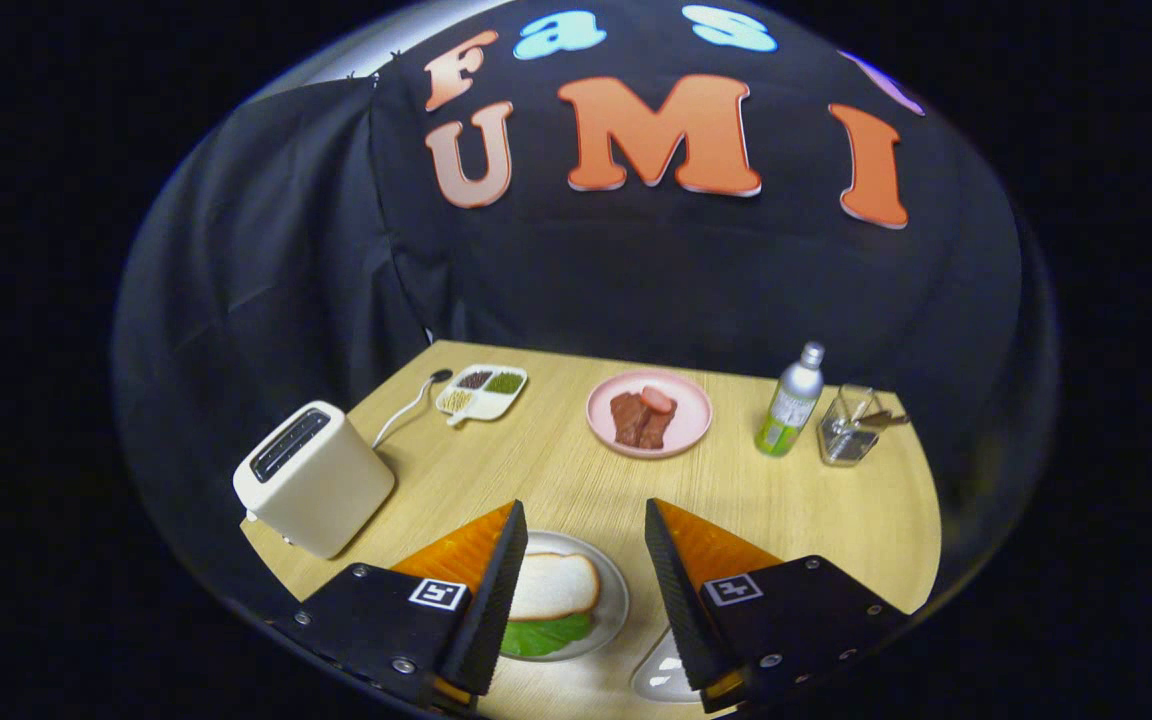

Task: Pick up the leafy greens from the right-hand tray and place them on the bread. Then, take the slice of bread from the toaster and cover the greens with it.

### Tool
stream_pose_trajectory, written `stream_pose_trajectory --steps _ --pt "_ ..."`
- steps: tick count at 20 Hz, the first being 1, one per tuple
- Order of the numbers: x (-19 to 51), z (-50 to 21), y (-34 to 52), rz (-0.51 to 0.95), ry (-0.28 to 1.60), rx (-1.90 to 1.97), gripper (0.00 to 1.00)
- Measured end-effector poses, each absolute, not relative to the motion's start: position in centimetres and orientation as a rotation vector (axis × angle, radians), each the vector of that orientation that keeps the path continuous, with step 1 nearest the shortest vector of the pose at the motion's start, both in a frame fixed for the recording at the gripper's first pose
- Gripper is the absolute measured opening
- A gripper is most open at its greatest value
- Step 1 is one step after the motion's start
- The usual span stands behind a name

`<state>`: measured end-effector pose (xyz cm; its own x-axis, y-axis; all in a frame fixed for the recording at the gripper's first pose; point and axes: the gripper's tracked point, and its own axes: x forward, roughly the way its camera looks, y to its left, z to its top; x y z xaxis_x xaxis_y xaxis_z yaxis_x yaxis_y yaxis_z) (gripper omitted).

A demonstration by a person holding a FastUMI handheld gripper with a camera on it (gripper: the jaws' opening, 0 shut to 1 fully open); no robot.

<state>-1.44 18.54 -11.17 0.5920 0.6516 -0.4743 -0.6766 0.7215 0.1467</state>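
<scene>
- Your gripper point(584, 520) has its jaws spread wide with nothing between the fingers, hanging above the near edge of the table point(556, 470).
- Right below the gap sits the white plate point(616, 590): a bread slice point(554, 585) on top, leafy greens point(541, 636) peeking out under its near edge. Looks like the stack is already done, so open jaws make sense.
- The toaster point(314, 478) is off beside your left finger, slots look dark; can't tell if anything's in there.
- Pink plate of meat point(649, 412), bottle point(792, 400), clear holder point(848, 425) and a divided dish point(481, 390) sit well beyond, out of your way.
- A small pale tray point(658, 675) rests just by the right finger.
</scene>
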Motion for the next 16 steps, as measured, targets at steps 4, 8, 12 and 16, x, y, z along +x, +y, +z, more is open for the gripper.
stream_pose_trajectory --steps 4,8,12,16 --pt "0.3 -2.4 16.5 0.72 0.318 -0.008 0.81" --pt "0.6 4.5 14.4 0.688 0.158 0.001 0.81" --pt "1.2 9.4 12.1 0.602 0.002 -0.01 0.82" --pt "1.1 12.6 10.1 0.519 -0.114 0.006 0.83"
